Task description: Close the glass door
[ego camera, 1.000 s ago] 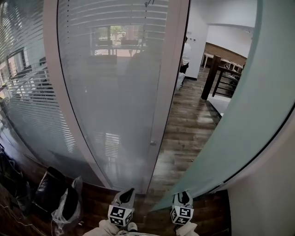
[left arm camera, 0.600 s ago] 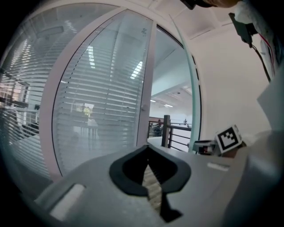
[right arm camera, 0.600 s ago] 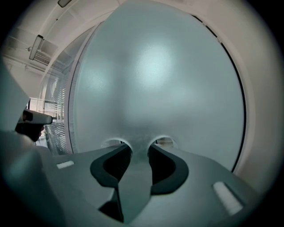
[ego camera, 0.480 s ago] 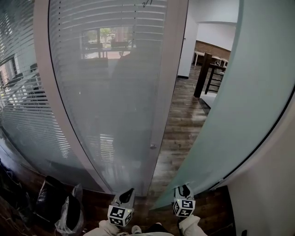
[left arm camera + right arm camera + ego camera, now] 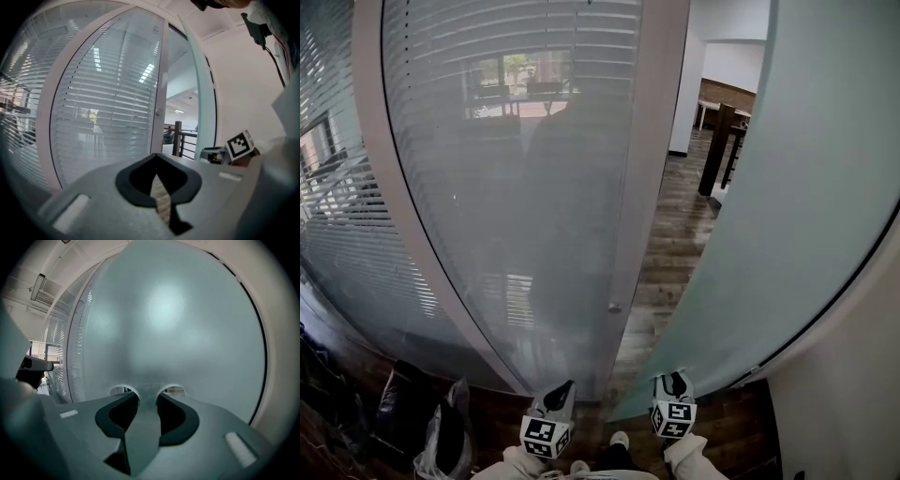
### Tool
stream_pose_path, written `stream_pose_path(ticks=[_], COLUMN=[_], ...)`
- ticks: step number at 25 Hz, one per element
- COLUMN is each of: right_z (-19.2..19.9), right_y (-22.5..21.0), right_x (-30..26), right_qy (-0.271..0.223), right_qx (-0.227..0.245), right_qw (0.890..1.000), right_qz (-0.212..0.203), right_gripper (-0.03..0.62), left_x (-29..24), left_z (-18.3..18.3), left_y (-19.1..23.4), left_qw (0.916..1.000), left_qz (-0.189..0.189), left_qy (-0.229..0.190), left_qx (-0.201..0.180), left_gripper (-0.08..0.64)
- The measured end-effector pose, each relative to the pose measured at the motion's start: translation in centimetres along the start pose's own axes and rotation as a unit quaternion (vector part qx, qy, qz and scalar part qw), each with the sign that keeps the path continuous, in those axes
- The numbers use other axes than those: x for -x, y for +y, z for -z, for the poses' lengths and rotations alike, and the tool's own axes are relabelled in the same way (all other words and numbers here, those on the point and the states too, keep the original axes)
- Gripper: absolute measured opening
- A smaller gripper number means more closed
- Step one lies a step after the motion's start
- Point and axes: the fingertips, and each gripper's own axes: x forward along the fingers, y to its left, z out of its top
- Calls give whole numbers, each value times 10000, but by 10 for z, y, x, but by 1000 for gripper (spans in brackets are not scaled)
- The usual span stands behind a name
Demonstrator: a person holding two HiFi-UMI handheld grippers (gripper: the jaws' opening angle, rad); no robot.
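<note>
At the far left a black bag (image 5: 398, 394) is seen slumped on the floor at the foot of a curved glass wall backed by white slatted blinds (image 5: 506, 187). The left gripper (image 5: 561, 389) is held low before that wall, and in its own view (image 5: 156, 161) its jaws are pressed together with nothing caught between them. A pale upright door frame (image 5: 652, 141) is set next to the wall, a small round fitting (image 5: 614, 307) fixed low on it. Beyond the frame a strip of dark wooden plank floor (image 5: 670, 253) is exposed through the gap. The right gripper (image 5: 675, 380) is held at the lower corner of the frosted pale-green glass door (image 5: 787, 187), which is swung open (well away from the frame). In its own view (image 5: 149, 397) the jaws are spread, gripping nothing, with the door's face (image 5: 178, 324) seen through the gap and their tips brought up close to the glass.
</note>
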Motion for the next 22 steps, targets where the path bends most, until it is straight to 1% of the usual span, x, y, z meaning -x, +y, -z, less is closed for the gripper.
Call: stream_pose_path(ticks=[7, 14, 22], right_z=[-2, -10, -12], right_y=[0, 0, 1], right_x=[-21, -43, -63], right_qy=[-9, 29, 21], right_qx=[18, 37, 69], right_qw=[10000, 10000, 9999], right_qz=[6, -34, -115], right_gripper=[132, 133, 133], left_x=[-12, -24, -40], left_z=[2, -6, -9], left_y=[7, 26, 34], left_qw=[10000, 9998, 9997], left_qz=[-48, -208, -252], left_qy=[-4, -40, -50], left_qx=[26, 45, 29], left_gripper=[3, 3, 3])
